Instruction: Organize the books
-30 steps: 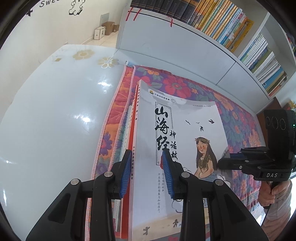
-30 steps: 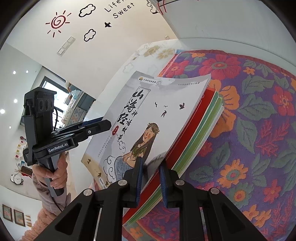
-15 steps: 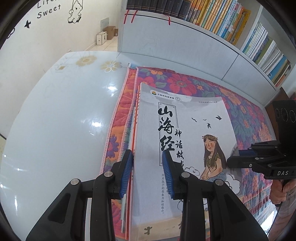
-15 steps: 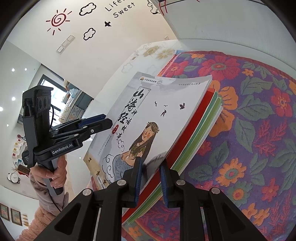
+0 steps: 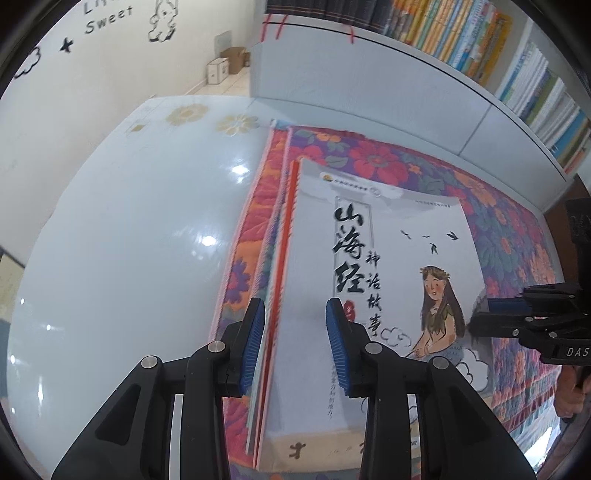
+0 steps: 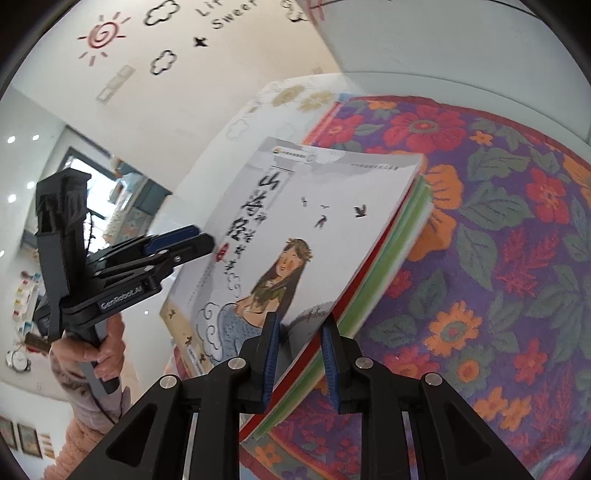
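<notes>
A stack of thin books, topped by a white one with black brush lettering and a drawn long-haired girl, lies on a floral cloth. My left gripper straddles the stack's left spine edge. Its jaws are opening, and the blue pads stand a little off the red and white spines. My right gripper straddles the opposite edge of the stack, where red and green covers show. Its jaws are opening too, with the edge loose between the pads. Each gripper shows in the other's view: left gripper, right gripper.
The cloth covers the right part of a glossy white table. A white bookshelf packed with upright books runs behind the table. Cardboard boxes sit on the floor by the wall. A person's hand grips the left handle.
Both pairs of pads have spread apart on the stack's edges. The stack has settled flatter onto the cloth. Both views have tilted slightly.
</notes>
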{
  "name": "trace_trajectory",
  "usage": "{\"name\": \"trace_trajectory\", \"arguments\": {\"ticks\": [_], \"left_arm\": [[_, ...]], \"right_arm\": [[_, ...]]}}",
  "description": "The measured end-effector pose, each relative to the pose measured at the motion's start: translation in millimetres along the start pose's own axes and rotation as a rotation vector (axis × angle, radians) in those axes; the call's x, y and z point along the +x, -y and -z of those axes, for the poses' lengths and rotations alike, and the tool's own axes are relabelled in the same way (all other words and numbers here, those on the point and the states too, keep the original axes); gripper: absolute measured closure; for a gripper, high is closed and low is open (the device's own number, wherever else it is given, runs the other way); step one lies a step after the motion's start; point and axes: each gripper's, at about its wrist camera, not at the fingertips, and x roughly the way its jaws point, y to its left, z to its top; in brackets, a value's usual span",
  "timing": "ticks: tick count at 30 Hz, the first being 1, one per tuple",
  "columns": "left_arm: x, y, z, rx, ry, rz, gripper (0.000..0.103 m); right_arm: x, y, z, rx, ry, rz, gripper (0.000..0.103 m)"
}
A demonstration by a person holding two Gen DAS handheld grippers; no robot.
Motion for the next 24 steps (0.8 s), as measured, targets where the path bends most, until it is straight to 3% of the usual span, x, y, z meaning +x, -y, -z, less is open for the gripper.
{"name": "trace_trajectory", "arguments": {"ticks": [2,5,7,8,9,14,20,24], "left_arm": [[-7,1,4,-0.006,0.013,-0.034,0.07],[-20,8,9,0.005,0.029,-0.089,0.062],[-31,14,16,0.007,0.053,-0.1,0.049],[-38,19,20,0.008,0.073,-0.1,0.034],[-43,23,23,0.011,0.093,-0.099,0.027],[-63,62,47,0.057,0.143,-0.125,0.027],[-74,112,80,0.097,0.176,-0.082,0.022],[-75,145,102,0.111,0.175,-0.061,0.02]], "right_arm": [[-2,-2,0,-0.003,-0.012,0.077,0.079],[-12,-3,5,-0.001,0.005,0.103,0.077],[-19,0,11,0.025,0.0,0.127,0.073],[-25,1,18,0.038,-0.003,0.154,0.068],[-29,2,22,0.04,-0.002,0.175,0.066],[-60,-4,60,-0.001,0.057,0.302,0.036],[-103,-16,121,-0.063,0.181,0.443,0.018],[-119,-13,154,-0.036,0.204,0.398,0.018]]}}
